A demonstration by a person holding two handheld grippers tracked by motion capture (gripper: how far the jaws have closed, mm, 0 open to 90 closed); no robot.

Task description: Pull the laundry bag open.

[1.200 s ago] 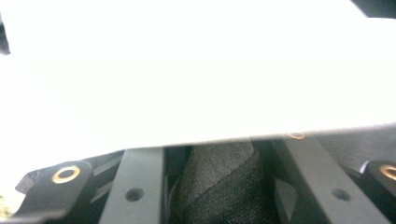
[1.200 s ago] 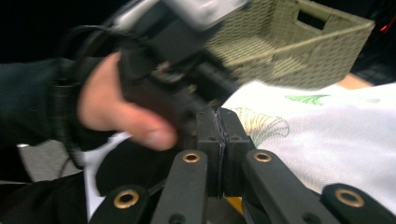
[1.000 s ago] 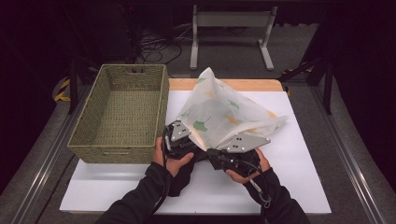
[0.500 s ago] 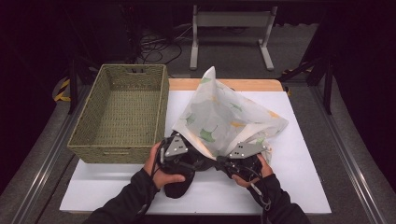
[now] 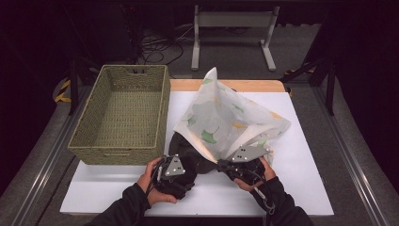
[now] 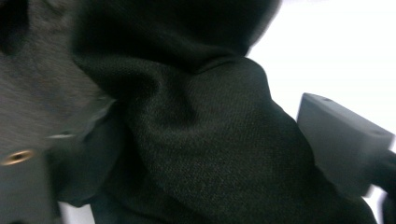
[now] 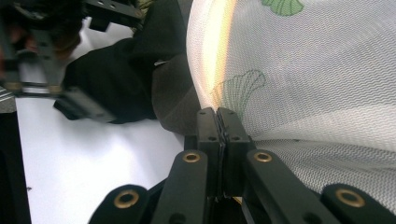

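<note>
A: High view, item one: the bench (image 5: 306, 188), white-topped. On its left part, a woven basket (image 5: 123, 113). Right of the basket, a white mesh bag (image 5: 226, 117) printed with green and yellow leaves, its top standing in a peak.

B: And the dark item?

A: A black garment (image 5: 186, 148), lying at the bag's near-left edge and partly under it, just beside the basket's near corner.

B: Grippers?

A: The left gripper (image 5: 176, 175) sits at the near side of the garment. In the left gripper view the black cloth (image 6: 201, 140) bulks between the jaws, which stand apart on either side of it; whether they grip it cannot be told. The right gripper (image 7: 217, 126) has its jaws pressed fully together, pinching the bag's lower rim.
</note>
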